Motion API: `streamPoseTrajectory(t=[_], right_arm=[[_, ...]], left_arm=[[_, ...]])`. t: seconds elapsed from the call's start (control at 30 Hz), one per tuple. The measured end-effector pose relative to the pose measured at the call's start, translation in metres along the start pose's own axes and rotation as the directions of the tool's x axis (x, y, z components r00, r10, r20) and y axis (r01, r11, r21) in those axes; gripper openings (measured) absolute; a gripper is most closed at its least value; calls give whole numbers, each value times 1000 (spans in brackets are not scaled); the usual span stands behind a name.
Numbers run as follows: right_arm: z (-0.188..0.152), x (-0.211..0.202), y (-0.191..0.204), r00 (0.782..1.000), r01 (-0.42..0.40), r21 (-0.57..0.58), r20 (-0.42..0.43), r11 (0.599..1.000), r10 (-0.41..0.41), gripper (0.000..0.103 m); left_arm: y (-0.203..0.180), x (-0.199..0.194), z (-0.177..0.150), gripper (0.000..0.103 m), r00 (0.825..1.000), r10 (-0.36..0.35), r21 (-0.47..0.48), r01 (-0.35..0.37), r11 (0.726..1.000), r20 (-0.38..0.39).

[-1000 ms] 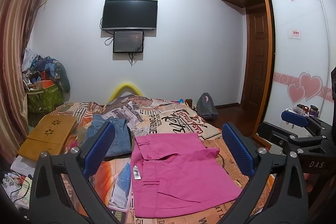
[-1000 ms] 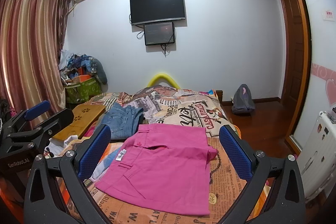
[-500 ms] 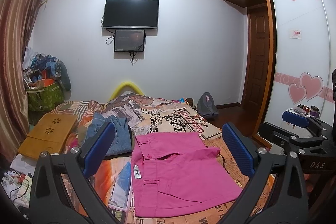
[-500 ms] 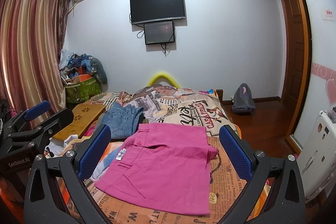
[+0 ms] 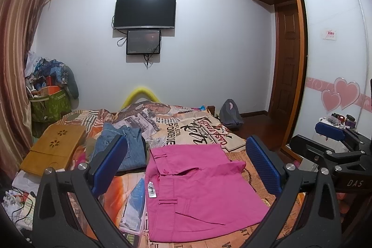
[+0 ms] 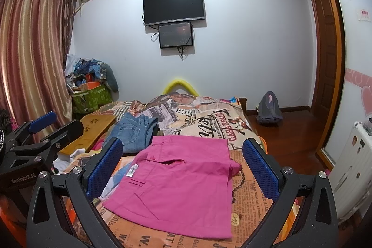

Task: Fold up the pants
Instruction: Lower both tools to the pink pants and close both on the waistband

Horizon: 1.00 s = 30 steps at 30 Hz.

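Pink pants [image 5: 197,187] [image 6: 181,185] lie folded into a flat rectangle on the printed bedspread, waistband to the left with a white label showing. My left gripper [image 5: 186,165] hangs open above and short of them, blue pads wide apart, holding nothing. My right gripper [image 6: 182,166] is likewise open and empty above the near part of the pants. Each gripper shows at the edge of the other's view: the right gripper [image 5: 334,138] at far right, the left gripper [image 6: 44,129] at far left.
Folded blue jeans [image 5: 125,148] [image 6: 132,131] lie behind-left of the pink pants. A wooden lap tray [image 5: 53,148] sits on the bed's left side. A green bag of clutter [image 6: 90,99] stands by the curtain. A grey backpack [image 6: 269,108] sits on the wooden floor right of the bed.
Both views shift only slightly; the left gripper has drifted a little left. The pants lie as before and both grippers stay open.
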State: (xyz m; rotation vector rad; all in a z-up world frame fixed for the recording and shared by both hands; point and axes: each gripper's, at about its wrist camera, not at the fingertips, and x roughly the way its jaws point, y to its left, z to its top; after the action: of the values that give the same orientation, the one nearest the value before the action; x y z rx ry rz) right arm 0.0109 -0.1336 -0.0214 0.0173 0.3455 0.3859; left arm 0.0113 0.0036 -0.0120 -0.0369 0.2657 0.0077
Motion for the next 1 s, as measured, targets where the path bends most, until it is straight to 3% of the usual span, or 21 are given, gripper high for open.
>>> streamPoseTrajectory(t=[0.27,0.57,0.87,1.0], right_arm=[[-3,19,-12,999,14,17,-40,1000,-13,103],[-7,81,-42,986,97,-19,-136,995,-99,103],[-5,153,-77,960,214,-107,-160,971,-229,103],[-8,193,-92,950,210,-146,-202,967,-237,103]], left_arm=[[4,31,-1,103,999,4,16,-3,1000,-41],[24,125,1,103,984,10,49,-2,999,-177],[62,245,-16,103,949,74,83,-50,995,-305],[77,299,-34,103,924,77,109,-38,993,-374]])
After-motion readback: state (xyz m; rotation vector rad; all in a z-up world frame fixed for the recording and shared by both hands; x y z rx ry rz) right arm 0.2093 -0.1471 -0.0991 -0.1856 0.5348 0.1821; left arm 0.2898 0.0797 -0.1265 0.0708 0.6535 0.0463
